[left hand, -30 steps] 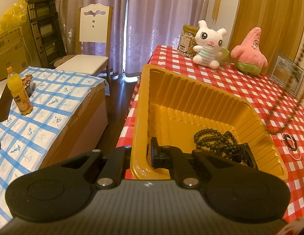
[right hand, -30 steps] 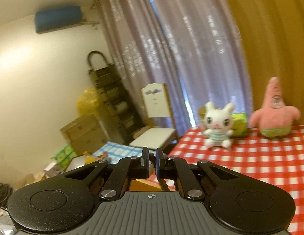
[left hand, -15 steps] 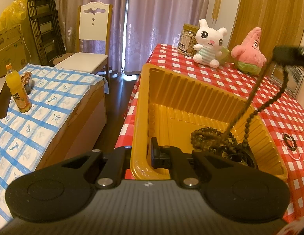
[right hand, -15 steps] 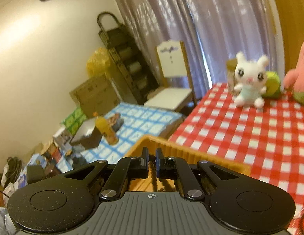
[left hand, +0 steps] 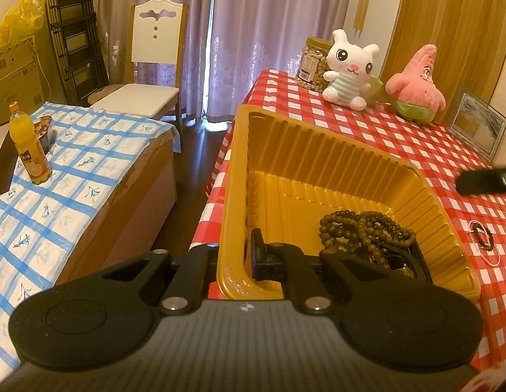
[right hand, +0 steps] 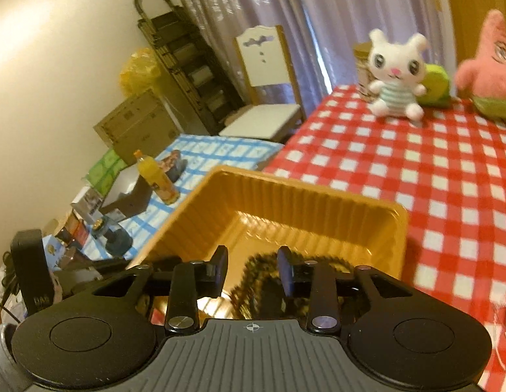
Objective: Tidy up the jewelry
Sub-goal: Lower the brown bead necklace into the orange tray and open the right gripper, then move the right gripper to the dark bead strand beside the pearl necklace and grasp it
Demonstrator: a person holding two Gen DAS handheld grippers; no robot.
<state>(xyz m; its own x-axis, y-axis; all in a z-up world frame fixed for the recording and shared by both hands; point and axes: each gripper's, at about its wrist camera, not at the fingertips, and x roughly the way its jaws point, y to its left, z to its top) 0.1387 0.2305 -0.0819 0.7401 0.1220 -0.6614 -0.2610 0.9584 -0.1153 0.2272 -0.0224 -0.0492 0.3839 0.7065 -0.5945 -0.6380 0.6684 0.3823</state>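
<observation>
Beads (left hand: 364, 228) lie in a heap inside the yellow tray (left hand: 318, 150), just past the right gripper (right hand: 252, 269) and a bit below its tips. Its jaws have just been opening, with nothing pinched between them, likely to let the string drop in. The left gripper (left hand: 233, 254) is clamped on the tray's near wall, likely to keep it from sliding. One small bracelet (left hand: 482, 234) waits on the table (left hand: 416, 150).

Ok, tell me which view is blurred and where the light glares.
Left wrist view: sharp; warm cast, soft sheen on the yellow tray wall, fisheye bending at the edges. Right wrist view: motion-blurred across the tray and beaded strands; glare on the tray floor.
</observation>
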